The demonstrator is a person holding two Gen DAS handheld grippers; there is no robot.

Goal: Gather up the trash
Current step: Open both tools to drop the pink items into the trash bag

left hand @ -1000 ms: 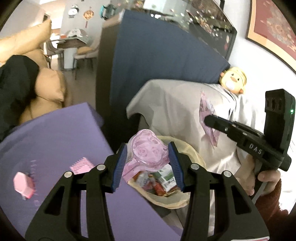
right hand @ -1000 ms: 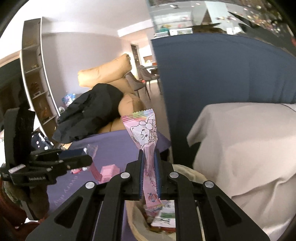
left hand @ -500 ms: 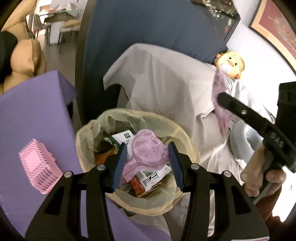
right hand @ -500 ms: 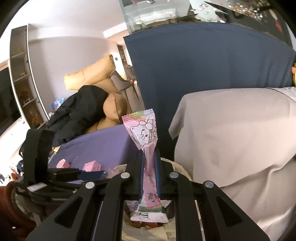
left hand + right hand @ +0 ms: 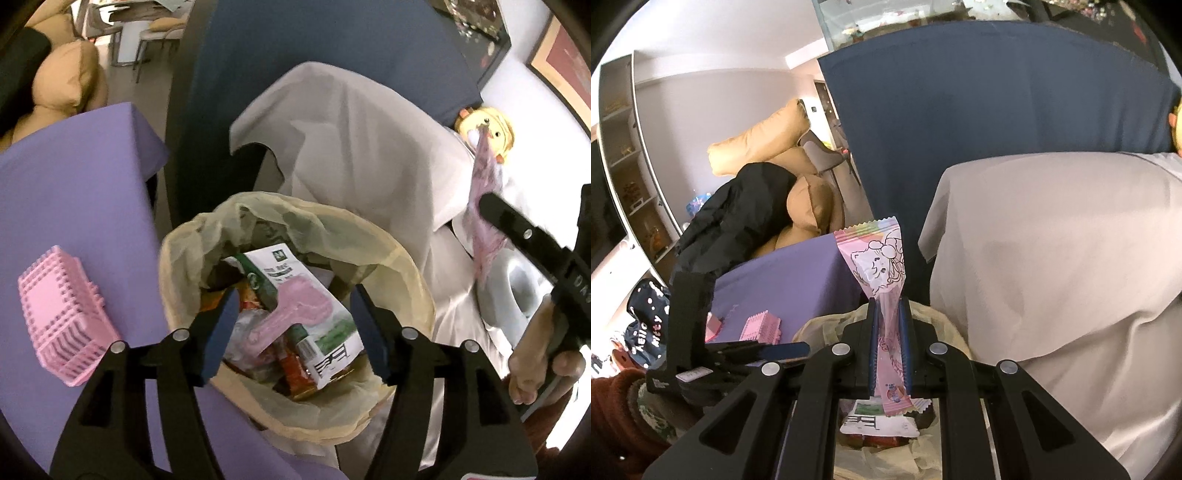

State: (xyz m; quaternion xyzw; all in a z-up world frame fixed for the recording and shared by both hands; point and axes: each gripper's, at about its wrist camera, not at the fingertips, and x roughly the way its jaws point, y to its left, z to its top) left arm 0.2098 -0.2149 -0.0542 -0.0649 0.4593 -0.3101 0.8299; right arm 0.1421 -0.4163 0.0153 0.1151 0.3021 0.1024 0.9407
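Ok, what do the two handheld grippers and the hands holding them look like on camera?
Both grippers, left gripper and right gripper, are matte black with triangular cutouts, silver pivot rivets and blue finger pads. White lettering marks the right one's side. A dark red knit sleeve covers the left wrist. No cables show.

Left gripper (image 5: pixel 291 325) jaws spread wide; right gripper (image 5: pixel 889 345) jaws clamped.

Soft, even daylight in both views. Strongest brightness on the white wall (image 5: pixel 546 122) right of the left claw (image 5: pixel 291 328), slightly blown out. Faint motion blur throughout. Heavy fisheye bending and black vignette at corners. Shadows weak.
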